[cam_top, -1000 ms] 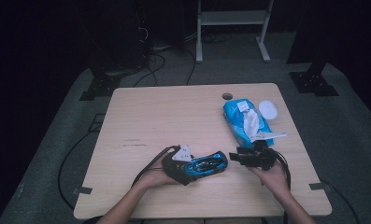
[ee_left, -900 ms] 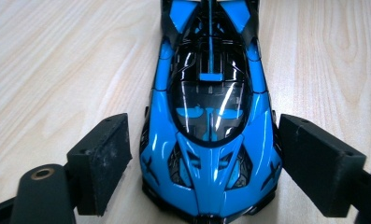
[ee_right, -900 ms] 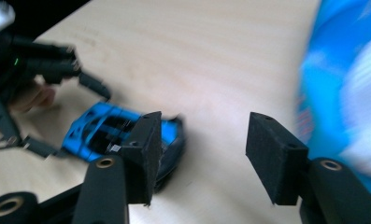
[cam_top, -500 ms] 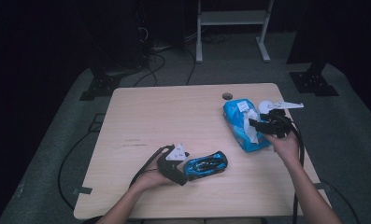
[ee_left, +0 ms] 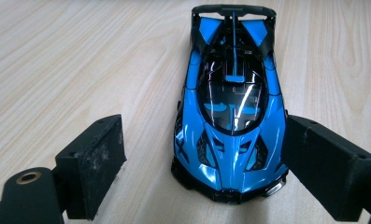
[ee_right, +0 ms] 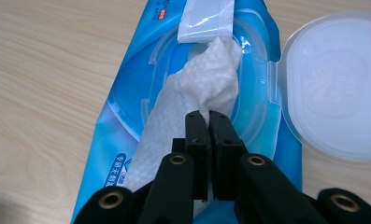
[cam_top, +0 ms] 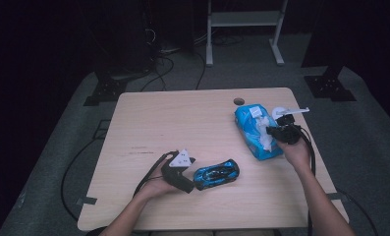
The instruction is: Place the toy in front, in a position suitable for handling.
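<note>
A blue and black toy car (cam_top: 216,173) (ee_left: 230,112) lies on the wooden table (cam_top: 173,123), its nose toward my left gripper (cam_top: 182,172) (ee_left: 206,158). That gripper is open: the car's front sits between the jaws, close to the right one and well clear of the left. At the right, a blue wet-wipe pack (cam_top: 254,129) (ee_right: 127,98) lies with its clear lid (cam_top: 279,111) (ee_right: 335,88) flipped open. My right gripper (cam_top: 276,132) (ee_right: 209,122) is over the pack, shut on a white wipe (ee_right: 206,79) that sticks out of the opening.
A small round hole (cam_top: 238,102) sits in the table near its far edge, just behind the pack. Cables trail from both grippers off the near edge. On the dark floor beyond the table stand a white frame (cam_top: 244,19) and black stand feet (cam_top: 330,86).
My right gripper left the spot beside the car, travelled up and right to the wipe pack, and closed on the wipe. The left gripper and the car have stayed put.
</note>
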The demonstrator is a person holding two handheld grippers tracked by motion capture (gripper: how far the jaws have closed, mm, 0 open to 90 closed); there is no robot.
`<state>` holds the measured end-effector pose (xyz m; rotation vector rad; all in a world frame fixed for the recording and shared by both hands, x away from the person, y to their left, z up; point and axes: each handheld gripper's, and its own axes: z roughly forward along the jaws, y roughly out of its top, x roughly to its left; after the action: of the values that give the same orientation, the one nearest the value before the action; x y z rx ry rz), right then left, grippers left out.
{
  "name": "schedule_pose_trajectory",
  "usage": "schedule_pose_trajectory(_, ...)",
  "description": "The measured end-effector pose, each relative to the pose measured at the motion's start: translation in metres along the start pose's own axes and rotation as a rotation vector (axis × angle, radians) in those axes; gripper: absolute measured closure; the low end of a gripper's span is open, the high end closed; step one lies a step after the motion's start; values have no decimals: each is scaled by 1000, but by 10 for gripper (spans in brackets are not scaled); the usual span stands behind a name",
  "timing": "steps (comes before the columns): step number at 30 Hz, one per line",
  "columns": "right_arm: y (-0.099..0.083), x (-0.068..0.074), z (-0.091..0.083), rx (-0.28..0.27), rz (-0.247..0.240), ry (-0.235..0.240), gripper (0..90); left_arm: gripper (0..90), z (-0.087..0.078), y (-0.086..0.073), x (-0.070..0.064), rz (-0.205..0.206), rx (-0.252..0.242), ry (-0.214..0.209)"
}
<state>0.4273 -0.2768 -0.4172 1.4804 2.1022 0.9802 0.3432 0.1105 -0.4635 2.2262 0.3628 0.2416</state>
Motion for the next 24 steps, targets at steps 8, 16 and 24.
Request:
schedule_pose_trajectory(8,10,7,-29,-66,-25,41,880,123,1,-1,-1,14,2,3)
schedule_pose_trajectory(16,30,15,-65,-163,-49,94,880,109,3,-1,-3,18,6,1)
schedule_pose_trajectory(24,32,40,-104,-205,-142,174,878,108,4,-1,-3,22,4,2)
